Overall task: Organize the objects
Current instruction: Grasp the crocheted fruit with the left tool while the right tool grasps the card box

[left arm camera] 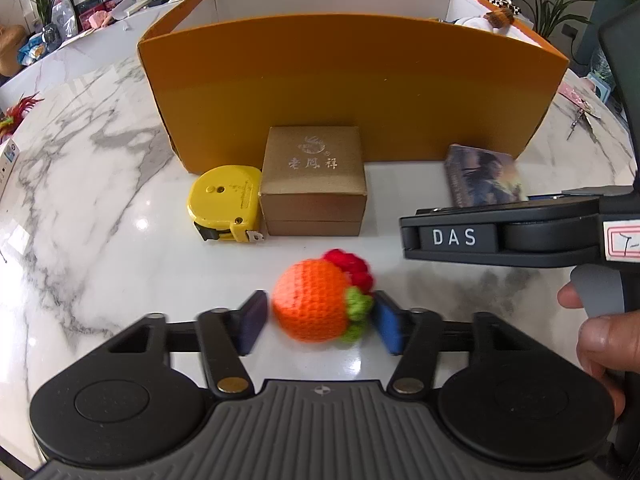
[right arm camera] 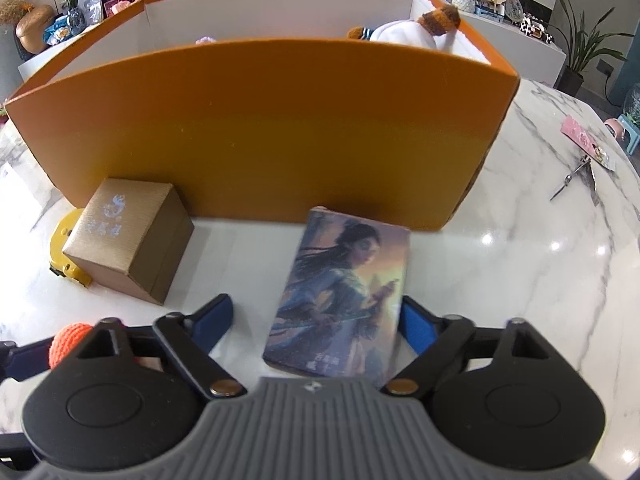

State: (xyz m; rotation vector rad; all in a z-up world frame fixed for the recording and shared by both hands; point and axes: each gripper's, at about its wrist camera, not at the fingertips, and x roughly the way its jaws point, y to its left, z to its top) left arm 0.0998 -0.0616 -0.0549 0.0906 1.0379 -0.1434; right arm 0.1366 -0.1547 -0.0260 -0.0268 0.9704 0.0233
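With the left gripper (left arm camera: 320,320) clenched on the crocheted orange (left arm camera: 314,300) and the right gripper (right arm camera: 316,324) only loosely straddling the card pack (right arm camera: 340,292), the pack risked slipping free.

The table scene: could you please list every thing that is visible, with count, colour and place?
storage box: one, orange, back of table
gift box: one, brown, before storage box
tape measure: one, yellow, left beside gift box
crochet fruit: one, orange, red and green, between left claw's pads
picture card box: one, blue-toned, between right claw's pads
plush toy: one, white and brown, inside storage box
table: one, white marble
left claw: black, blue pads
right claw: black, blue pads
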